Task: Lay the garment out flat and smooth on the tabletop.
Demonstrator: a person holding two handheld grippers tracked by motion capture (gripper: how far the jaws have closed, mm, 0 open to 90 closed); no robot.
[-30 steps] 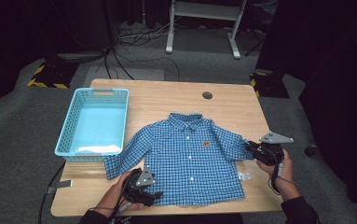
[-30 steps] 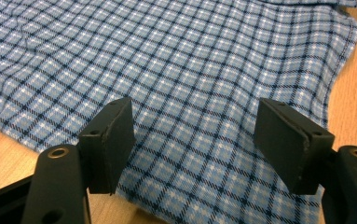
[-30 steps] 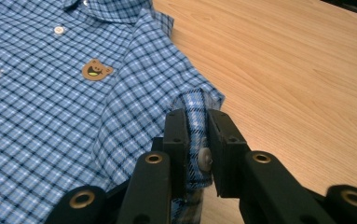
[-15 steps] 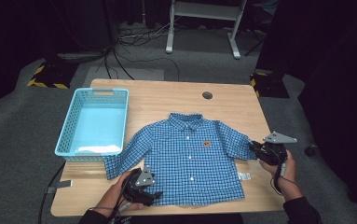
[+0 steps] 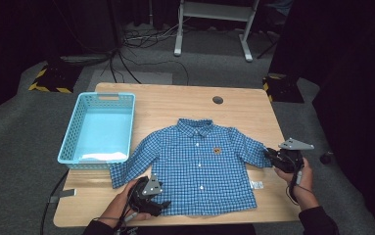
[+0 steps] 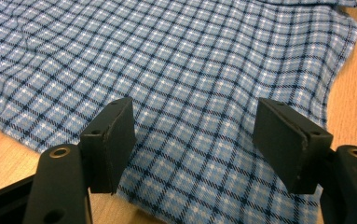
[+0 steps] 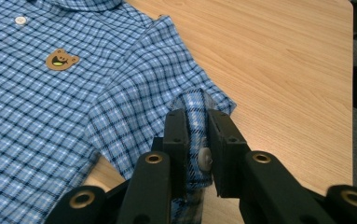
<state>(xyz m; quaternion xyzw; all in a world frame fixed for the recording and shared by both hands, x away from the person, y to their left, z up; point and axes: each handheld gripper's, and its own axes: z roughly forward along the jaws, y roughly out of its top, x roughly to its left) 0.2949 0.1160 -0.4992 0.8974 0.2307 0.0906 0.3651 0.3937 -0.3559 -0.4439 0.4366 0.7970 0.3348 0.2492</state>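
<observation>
A small blue checked shirt [image 5: 199, 169] lies front up on the wooden table [image 5: 175, 105], with a bear patch [image 7: 60, 59] on its chest. My right gripper [image 7: 196, 125] is shut on the cuff [image 7: 195, 112] of the sleeve at the table's right side, a white button showing between the pads. In the high view that right gripper [image 5: 271, 157] sits at the sleeve's end. My left gripper [image 5: 161, 204] rests at the shirt's lower left hem. Its jaws stand wide apart over the checked cloth [image 6: 190, 93], the pads [image 6: 113, 140] not pressing on it.
A light blue plastic basket [image 5: 99, 128] stands on the table's left part, touching the other sleeve. A round cable hole [image 5: 218, 100] is at the far right of the table. Bare wood lies beyond the collar. Cables and a white stand are on the floor behind.
The right gripper has shifted slightly outward to the right with the sleeve cuff in it. The left gripper has stayed put.
</observation>
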